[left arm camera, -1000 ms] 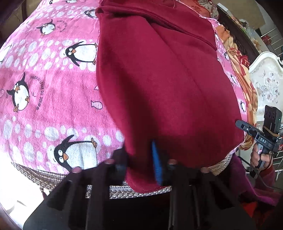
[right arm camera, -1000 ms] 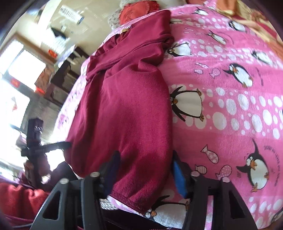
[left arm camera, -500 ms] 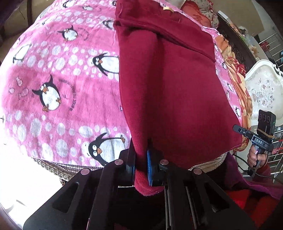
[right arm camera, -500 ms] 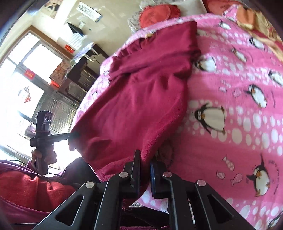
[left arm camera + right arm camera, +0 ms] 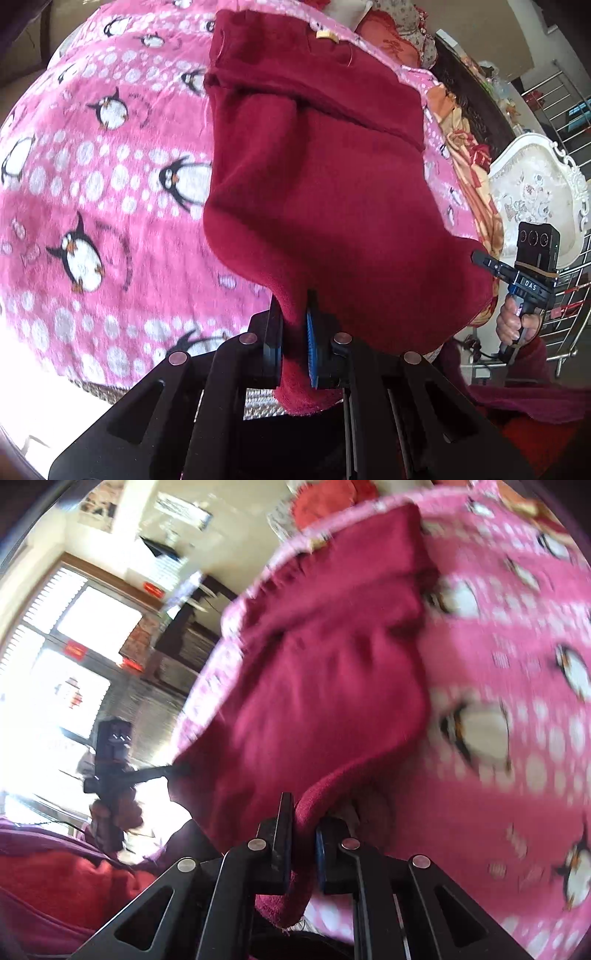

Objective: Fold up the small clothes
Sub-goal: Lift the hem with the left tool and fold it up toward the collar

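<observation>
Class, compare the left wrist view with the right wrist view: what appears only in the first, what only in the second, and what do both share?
Only the left wrist view shows the white ornate headboard, the metal railing and a small tan label on the garment. Only the right wrist view shows the bright window and dark furniture beside it. Both show the dark red garment lying on the pink penguin blanket, each hand-held gripper, left and right, shut on its near hem.
</observation>
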